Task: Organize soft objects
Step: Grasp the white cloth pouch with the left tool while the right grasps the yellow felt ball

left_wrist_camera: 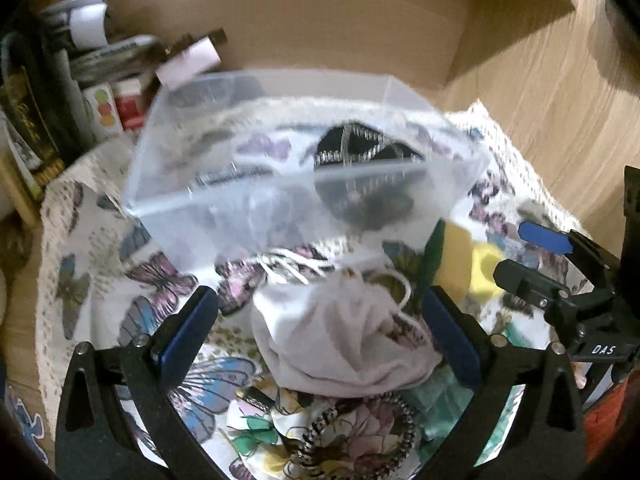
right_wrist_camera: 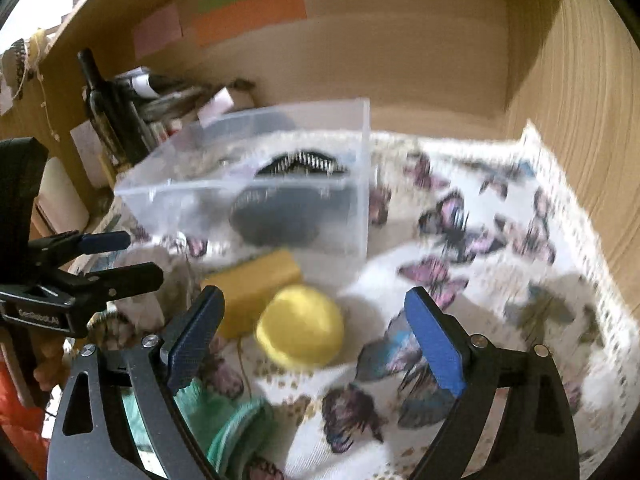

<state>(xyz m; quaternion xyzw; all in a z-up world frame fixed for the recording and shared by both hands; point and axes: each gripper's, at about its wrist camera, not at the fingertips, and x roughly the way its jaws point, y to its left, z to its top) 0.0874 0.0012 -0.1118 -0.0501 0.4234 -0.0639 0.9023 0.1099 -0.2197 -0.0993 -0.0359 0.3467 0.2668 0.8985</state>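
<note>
The left claw (left_wrist_camera: 320,328) is spread wide around a pale drawstring pouch (left_wrist_camera: 340,340) lying on the butterfly cloth (left_wrist_camera: 100,280), not touching it. The right claw (right_wrist_camera: 316,332) is also spread, a yellow ball (right_wrist_camera: 300,326) between its fingers. Beyond, a clear plastic box (right_wrist_camera: 256,184) holds what looks like a dark cap (right_wrist_camera: 276,216), blurred. A yellow sponge (right_wrist_camera: 256,284) touches the ball's far left.

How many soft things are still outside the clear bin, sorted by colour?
Yellow: 2, the sponge block and the round ball.
White: 1, the drawstring pouch.
Green: 1, the folded cloth.
Floral: 1, the printed cloth.
Total: 5.
</note>
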